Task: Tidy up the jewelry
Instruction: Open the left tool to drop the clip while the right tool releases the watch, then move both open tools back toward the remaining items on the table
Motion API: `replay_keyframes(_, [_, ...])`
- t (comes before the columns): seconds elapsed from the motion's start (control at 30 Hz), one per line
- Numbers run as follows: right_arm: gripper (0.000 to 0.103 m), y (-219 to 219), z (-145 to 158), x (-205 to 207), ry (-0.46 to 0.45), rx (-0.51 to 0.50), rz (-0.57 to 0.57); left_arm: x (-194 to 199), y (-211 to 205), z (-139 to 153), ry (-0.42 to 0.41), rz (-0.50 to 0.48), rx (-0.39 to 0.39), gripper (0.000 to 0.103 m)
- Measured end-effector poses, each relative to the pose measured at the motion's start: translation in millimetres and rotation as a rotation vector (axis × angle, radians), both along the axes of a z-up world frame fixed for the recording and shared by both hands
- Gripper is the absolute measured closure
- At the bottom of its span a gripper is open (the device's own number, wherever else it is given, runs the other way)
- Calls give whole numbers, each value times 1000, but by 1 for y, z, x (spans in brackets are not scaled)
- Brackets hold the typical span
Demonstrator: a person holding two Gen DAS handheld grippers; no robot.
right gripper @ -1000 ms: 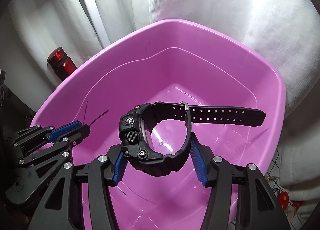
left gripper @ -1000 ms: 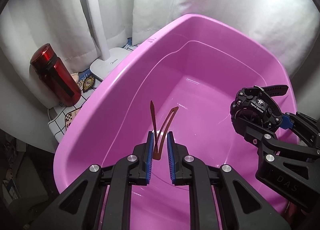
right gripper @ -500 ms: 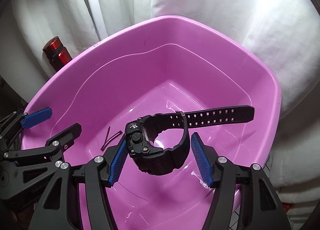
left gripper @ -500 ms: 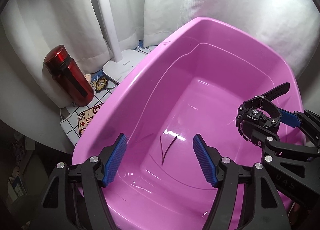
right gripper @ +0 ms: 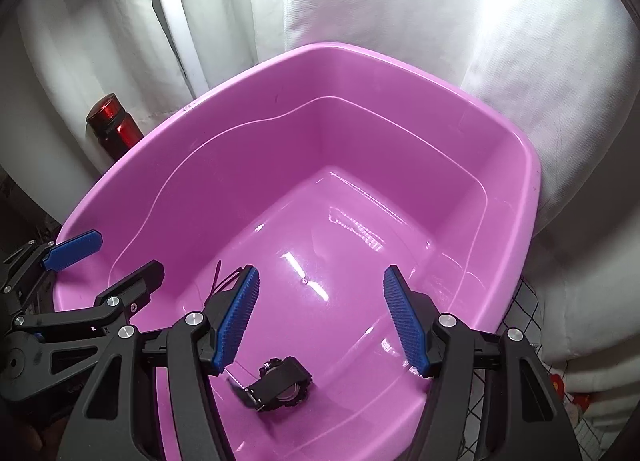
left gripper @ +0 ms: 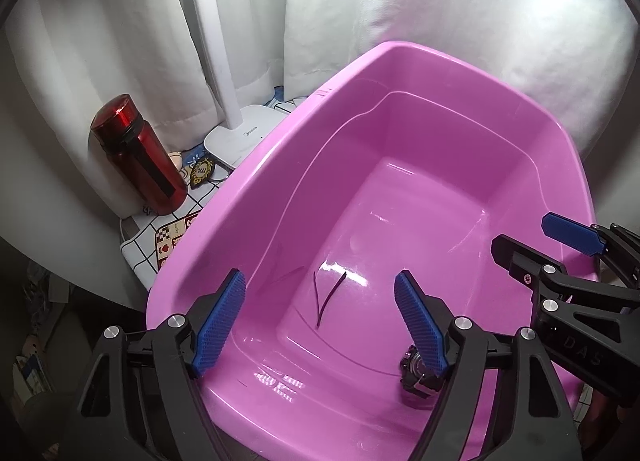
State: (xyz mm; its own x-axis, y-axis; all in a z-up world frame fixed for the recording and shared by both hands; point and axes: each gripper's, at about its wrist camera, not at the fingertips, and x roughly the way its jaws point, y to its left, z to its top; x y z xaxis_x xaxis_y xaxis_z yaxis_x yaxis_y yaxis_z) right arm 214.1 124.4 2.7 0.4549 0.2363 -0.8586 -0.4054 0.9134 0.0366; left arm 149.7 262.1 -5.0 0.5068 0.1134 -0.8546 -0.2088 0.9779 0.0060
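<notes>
A: Where has the jewelry ended up?

B: Both pieces lie on the floor of the pink plastic tub (left gripper: 256,197). The brown V-shaped hair clip (left gripper: 326,295) is flat on the bottom, towards the tub's left side. The black wristwatch (right gripper: 280,385) is on the bottom too, nearer the front wall, its face turned down or sideways and its strap curled under it.

A: And the left claw (left gripper: 320,325)?

B: Spread wide and widening further, blue pads well apart. The hair clip shows in the gap between them, but it is down on the tub floor and the pads touch nothing.

A: The right claw (right gripper: 320,317)?

B: Also spread, nothing pinched. The watch sits below and between its fingers, clear of both pads. From the left wrist view only a corner of the watch (left gripper: 416,375) peeks out behind the left claw's right finger.

A: How do the two claws stand to each other?

B: Side by side over the tub, both angled down into it. In the right wrist view the left claw's blue pad (right gripper: 74,249) hangs over the tub's left rim.

A: What else is around?

B: A red bottle (left gripper: 138,155) with a black band stands upright left of the tub, beside the white base of a lamp (left gripper: 244,137). Both rest on a chequered cloth (left gripper: 148,237) covering the table. White curtains (left gripper: 120,41) hang behind everything.
</notes>
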Motion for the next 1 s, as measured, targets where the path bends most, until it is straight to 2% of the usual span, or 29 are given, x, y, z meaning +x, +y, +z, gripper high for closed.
replay_keyframes(0.47, [41,-37,23,-45,-89,73,-59,-24,-17,20,-47,-5,0,22])
replay_keyframes(1.0, [41,-75,48,-95,-160,119,-105,-58,-54,43,-91,-36,5,21])
